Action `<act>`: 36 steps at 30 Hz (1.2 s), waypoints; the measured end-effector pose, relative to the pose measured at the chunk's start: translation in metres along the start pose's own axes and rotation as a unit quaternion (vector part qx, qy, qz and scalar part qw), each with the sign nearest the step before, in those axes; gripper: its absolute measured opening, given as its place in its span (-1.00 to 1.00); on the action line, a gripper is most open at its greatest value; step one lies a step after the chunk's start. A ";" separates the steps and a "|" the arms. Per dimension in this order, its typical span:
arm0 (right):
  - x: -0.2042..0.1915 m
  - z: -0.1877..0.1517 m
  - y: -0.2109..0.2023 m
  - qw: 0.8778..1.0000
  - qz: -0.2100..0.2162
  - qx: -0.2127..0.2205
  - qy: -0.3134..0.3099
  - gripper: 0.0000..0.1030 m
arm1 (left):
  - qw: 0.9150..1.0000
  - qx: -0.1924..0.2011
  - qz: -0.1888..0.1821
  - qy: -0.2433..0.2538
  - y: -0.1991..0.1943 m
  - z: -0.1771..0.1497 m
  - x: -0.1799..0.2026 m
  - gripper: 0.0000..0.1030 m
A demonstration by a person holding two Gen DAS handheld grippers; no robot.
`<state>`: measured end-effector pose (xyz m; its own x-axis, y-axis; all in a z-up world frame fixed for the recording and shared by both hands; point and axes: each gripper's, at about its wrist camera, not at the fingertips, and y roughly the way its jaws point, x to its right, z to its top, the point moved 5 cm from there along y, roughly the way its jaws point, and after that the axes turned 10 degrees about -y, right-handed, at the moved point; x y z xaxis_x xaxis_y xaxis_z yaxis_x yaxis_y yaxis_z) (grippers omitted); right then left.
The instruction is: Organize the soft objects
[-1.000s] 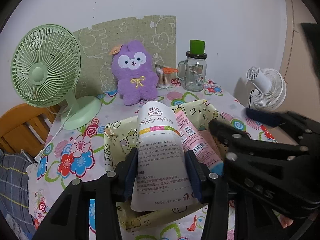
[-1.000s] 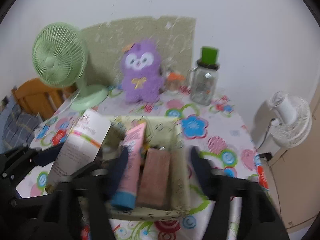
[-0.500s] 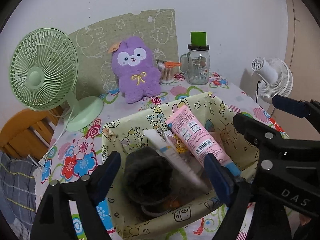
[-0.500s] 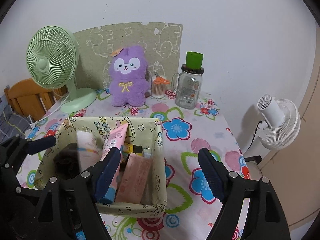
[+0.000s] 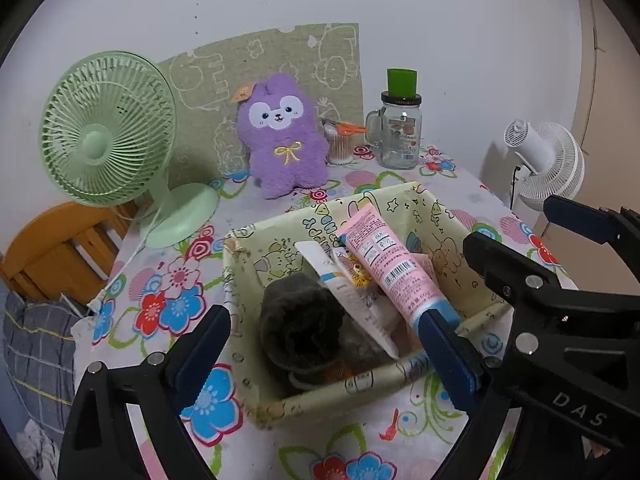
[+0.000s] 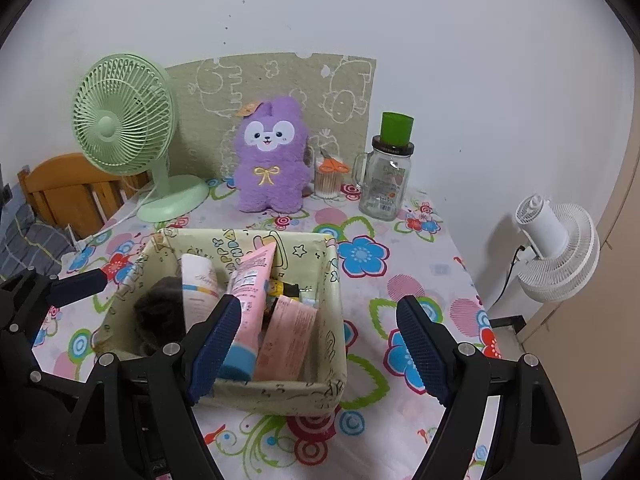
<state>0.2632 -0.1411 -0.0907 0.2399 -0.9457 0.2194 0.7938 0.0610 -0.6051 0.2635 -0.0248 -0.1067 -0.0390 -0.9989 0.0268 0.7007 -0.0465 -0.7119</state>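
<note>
Basket (image 5: 460, 216) on counter (image 5: 168, 280), between left jaws. Inside: cloth roll (image 5: 300, 320) left, pouch (image 5: 348, 296) middle, tube (image 5: 390, 264) right (leaning on rim). Beyond jaws: plush (image 5: 282, 136) centre, fan (image 5: 108, 144) left, jar (image 5: 400, 132) right.

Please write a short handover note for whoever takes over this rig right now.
Left gripper: open, empty, in front of the fabric basket.
Right gripper: open, empty, at the basket's right front corner.
In the basket: white pouch, pink tube, dark fuzzy bundle, pink packet, small items underneath.
Done: those things are binned.
Left: the purple plush sits on the table by the back wall, probably the next soft thing to store, if it fits.
</note>
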 end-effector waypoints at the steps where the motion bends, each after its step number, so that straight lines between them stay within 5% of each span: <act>1: 0.000 0.000 -0.003 1.000 0.001 0.001 0.000 0.60 | 1.000 0.002 0.002 0.001 -0.004 -0.001 0.000 0.87; 8: -0.002 -0.002 -0.032 1.000 -0.007 0.017 0.002 0.79 | 1.000 0.025 0.008 0.002 -0.036 -0.005 0.002 0.93; 36: -0.001 -0.033 -0.139 0.998 -0.024 0.062 0.011 0.83 | 0.997 0.060 -0.004 -0.044 -0.131 -0.046 -0.009 1.00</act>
<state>0.1343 -0.1591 -0.0325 0.1887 -0.9551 0.2285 0.8678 0.0533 -0.4940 0.1389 -0.0097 -0.0462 0.0128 -0.9952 0.0974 0.7816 -0.0508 -0.6217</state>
